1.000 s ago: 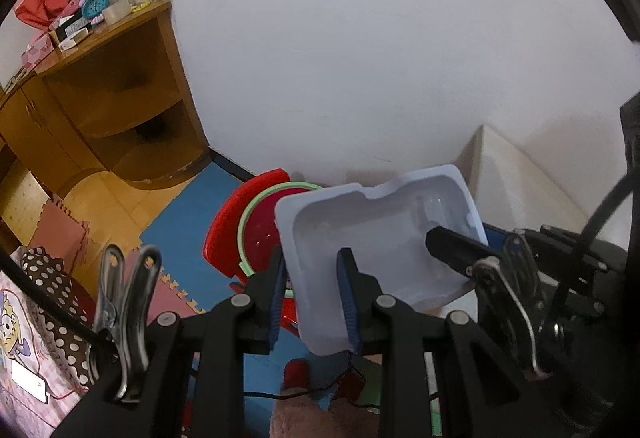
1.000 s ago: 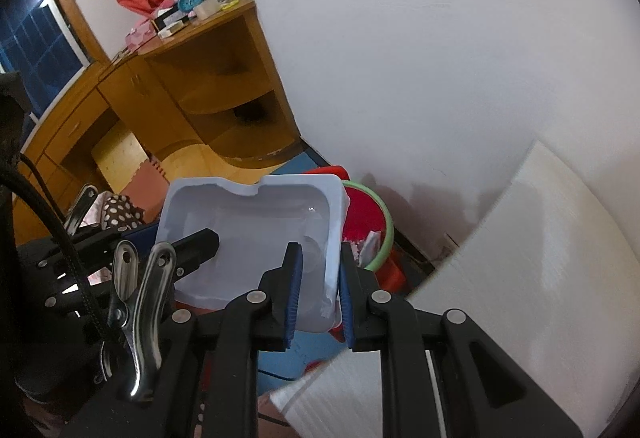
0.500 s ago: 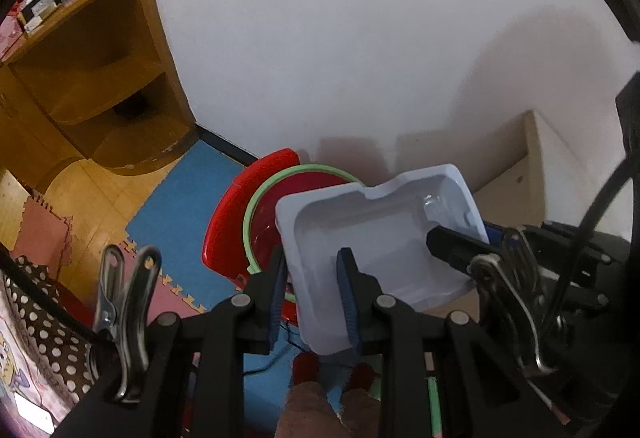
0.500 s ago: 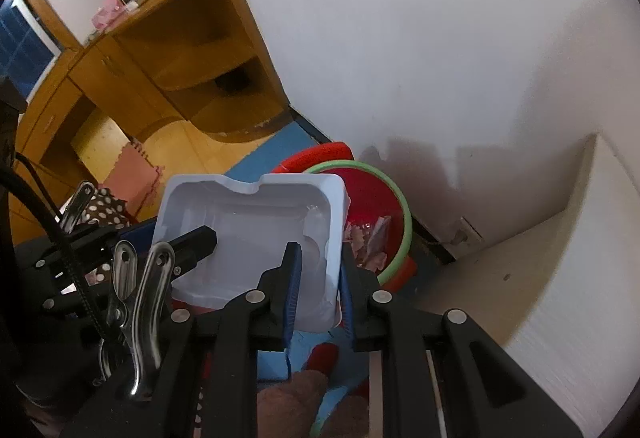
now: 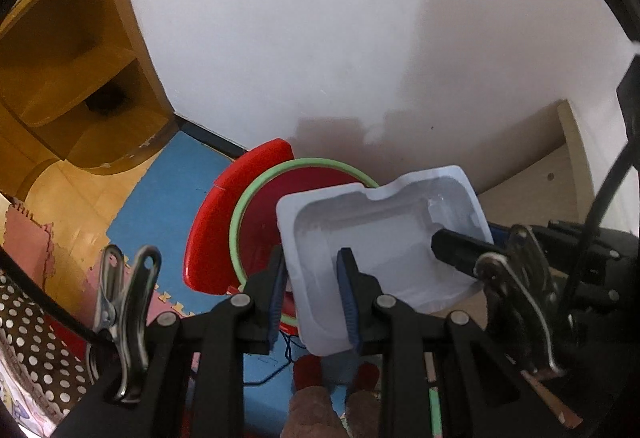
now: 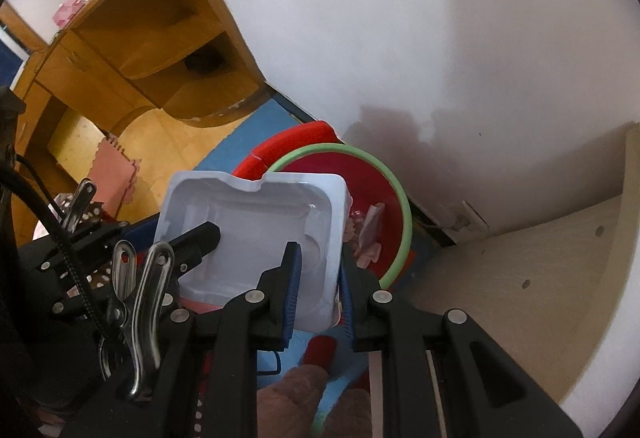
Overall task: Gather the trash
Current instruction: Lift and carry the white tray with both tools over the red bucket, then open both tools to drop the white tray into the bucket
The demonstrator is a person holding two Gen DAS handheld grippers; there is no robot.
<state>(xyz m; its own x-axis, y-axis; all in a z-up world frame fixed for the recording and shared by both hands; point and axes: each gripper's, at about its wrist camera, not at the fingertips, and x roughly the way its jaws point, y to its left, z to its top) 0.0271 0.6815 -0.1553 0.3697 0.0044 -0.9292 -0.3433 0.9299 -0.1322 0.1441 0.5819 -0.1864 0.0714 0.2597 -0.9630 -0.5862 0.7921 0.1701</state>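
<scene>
A white plastic tray (image 5: 380, 238) is held between both grippers, over a red trash bin with a green rim (image 5: 260, 222). My left gripper (image 5: 312, 294) is shut on the tray's left wall. My right gripper (image 6: 318, 286) is shut on the tray's right wall (image 6: 256, 234). In the right wrist view the bin (image 6: 384, 198) lies below and beyond the tray, with crumpled paper (image 6: 368, 234) inside. The bin's red lid (image 5: 216, 222) stands open to the left.
A white wall stands close behind the bin. A wooden corner shelf (image 6: 160, 50) is at the left. A beige board edge (image 6: 540, 278) is at the right. Blue foam mat (image 5: 160, 198) covers the floor, and a foot (image 6: 292, 394) shows below.
Both grippers have carried the tray forward and down toward the bin, which now shows larger and more directly beneath the tray. Both grips are unchanged.
</scene>
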